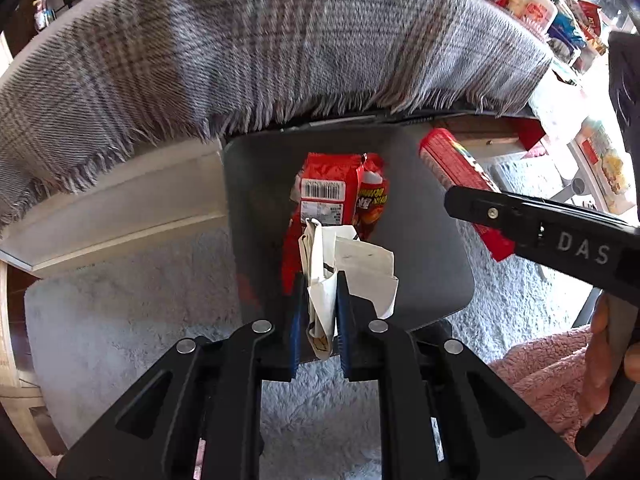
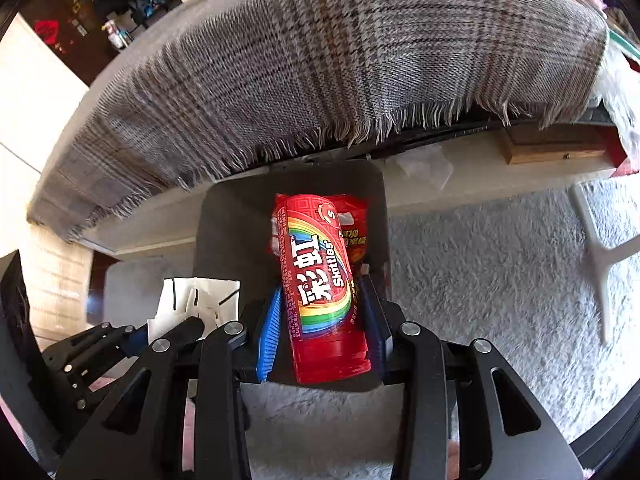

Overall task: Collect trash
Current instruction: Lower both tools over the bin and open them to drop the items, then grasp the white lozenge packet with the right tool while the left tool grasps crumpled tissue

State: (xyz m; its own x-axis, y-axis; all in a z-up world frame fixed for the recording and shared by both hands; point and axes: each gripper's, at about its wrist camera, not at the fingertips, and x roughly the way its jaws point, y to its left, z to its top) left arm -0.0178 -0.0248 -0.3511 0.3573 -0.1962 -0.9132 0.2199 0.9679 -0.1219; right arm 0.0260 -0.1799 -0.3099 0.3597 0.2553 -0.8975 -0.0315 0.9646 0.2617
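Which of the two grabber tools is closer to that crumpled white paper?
Left. The left gripper is shut on the crumpled white paper, holding it over the dark bin. The right gripper is off to one side, clamping a red Skittles pack.

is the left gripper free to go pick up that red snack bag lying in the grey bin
Probably not as things stand: the left gripper is shut on crumpled white paper. The red snack bag lies in the open grey bin just below, nothing covering it, so dropping the paper first would clear the way.
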